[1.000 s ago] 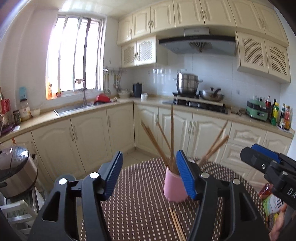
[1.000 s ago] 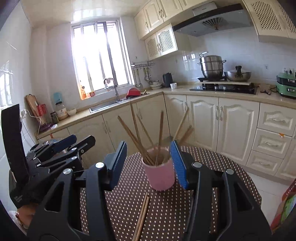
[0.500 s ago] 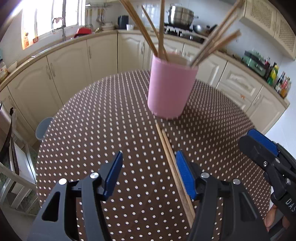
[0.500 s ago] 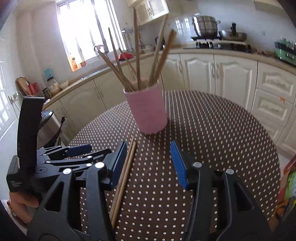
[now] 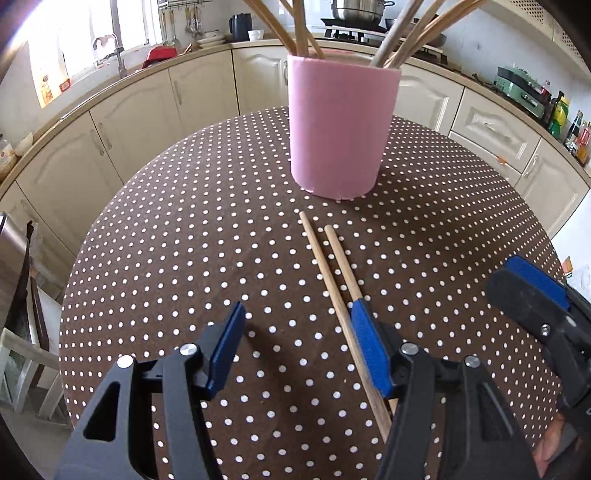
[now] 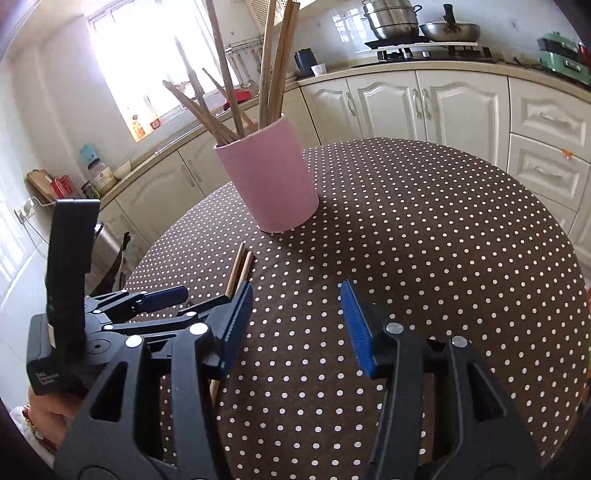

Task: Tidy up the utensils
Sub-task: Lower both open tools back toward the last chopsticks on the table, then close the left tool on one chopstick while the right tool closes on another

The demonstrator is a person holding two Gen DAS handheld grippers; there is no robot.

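A pink cup (image 5: 341,129) (image 6: 271,177) holding several wooden chopsticks stands upright on the round dotted table (image 5: 184,240) (image 6: 443,229). Two loose chopsticks (image 5: 332,266) (image 6: 240,266) lie side by side in front of it. My left gripper (image 5: 297,328) is open just above the table, its right finger over the near part of the pair, nothing between its pads. My right gripper (image 6: 295,306) is open too, empty, to the right of the loose chopsticks. In the left wrist view the right gripper (image 5: 535,295) shows at the right edge; the left gripper (image 6: 177,299) appears in the right wrist view.
Kitchen cabinets and a counter (image 5: 129,92) curve behind the table. A stove with pots (image 6: 417,33) is at the back. A rice cooker and a chair (image 5: 18,288) stand left of the table. A person's hand (image 6: 40,413) holds the left gripper.
Both grippers have come down and tilted toward the table. The cup and the loose chopsticks now look larger and closer. Neither gripper's opening has changed.
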